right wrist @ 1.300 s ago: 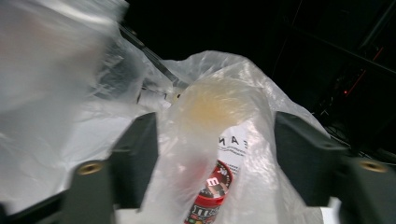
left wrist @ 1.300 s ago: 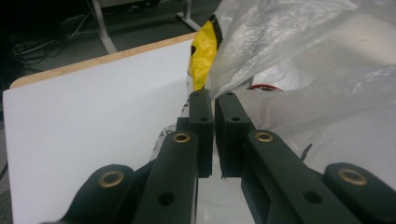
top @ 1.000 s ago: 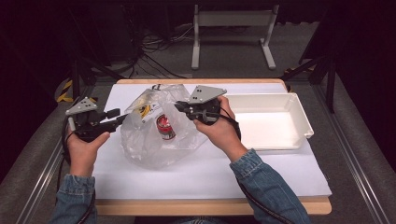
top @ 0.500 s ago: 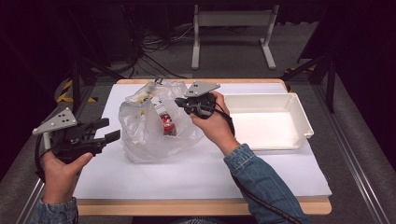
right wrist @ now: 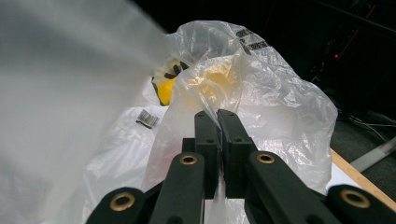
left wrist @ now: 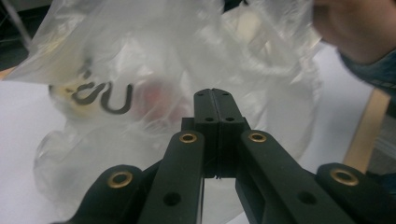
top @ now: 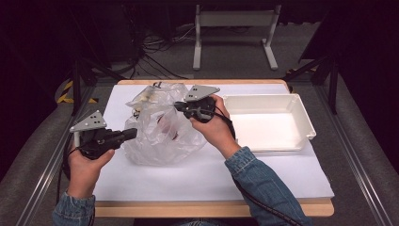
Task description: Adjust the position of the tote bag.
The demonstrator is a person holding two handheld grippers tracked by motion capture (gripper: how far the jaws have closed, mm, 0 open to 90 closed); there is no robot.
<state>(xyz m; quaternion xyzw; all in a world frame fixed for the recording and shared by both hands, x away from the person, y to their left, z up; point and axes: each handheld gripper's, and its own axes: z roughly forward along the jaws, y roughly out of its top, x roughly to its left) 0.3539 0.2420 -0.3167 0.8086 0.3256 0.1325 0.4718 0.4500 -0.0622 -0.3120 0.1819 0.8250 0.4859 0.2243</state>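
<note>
I have the right gripper (top: pixel 181 106) pinched on the upper edge of the crumpled clear plastic bag (top: pixel 160 129) lying mid-table, while my left gripper (top: pixel 133 133), jaws just snapped closed and apparently empty, sits nearer its lower-left side.

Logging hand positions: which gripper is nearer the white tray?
Right. The right gripper sits just left of the white tray; the left gripper is beyond the plastic bag.

My black left gripper (top: pixel 126 135) and right gripper (top: pixel 181 106) each carried a grey three-cornered plate, brass-ringed pivots and a trailing black cable; my sleeves (top: pixel 263 181) were blue denim.
</note>
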